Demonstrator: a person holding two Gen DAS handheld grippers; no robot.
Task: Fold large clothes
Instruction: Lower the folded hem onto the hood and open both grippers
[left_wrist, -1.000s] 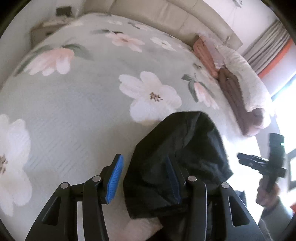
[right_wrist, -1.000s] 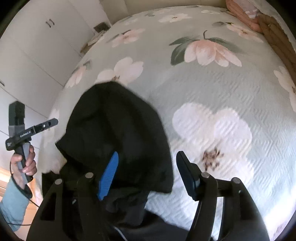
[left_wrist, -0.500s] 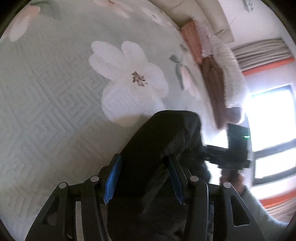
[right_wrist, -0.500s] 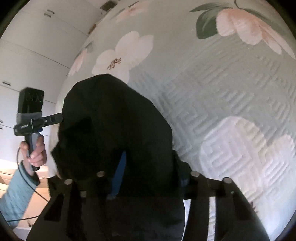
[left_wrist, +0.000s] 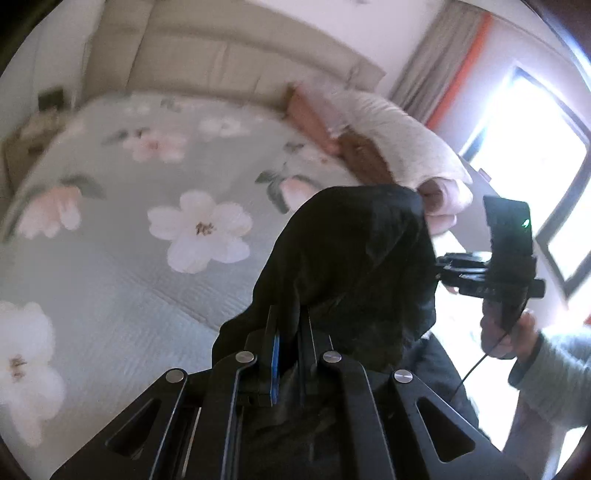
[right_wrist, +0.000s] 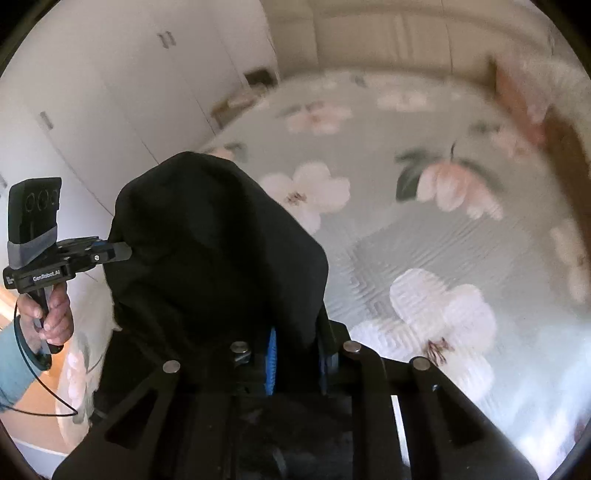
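A black garment (left_wrist: 354, 258) hangs bunched between my two grippers above the near edge of a bed with a pale green floral cover (left_wrist: 129, 258). My left gripper (left_wrist: 290, 321) is shut on the garment's fabric, its blue pads pressed together. My right gripper (right_wrist: 295, 332) is shut on another part of the same garment (right_wrist: 214, 251). Each gripper shows in the other's view: the right one (left_wrist: 443, 266) at the garment's right side, the left one (right_wrist: 118, 254) at its left side. The garment's lower part is hidden behind the gripper bodies.
Folded brown, orange and white bedding (left_wrist: 369, 147) lies along the bed's right side. A padded headboard (left_wrist: 240, 62) is at the back, white wardrobe doors (right_wrist: 92, 110) to the left, a bright window (left_wrist: 535, 166) to the right.
Both grippers closed on the black garment and lifted it off the bed. The views tilted up, showing headboard, wardrobe and window.
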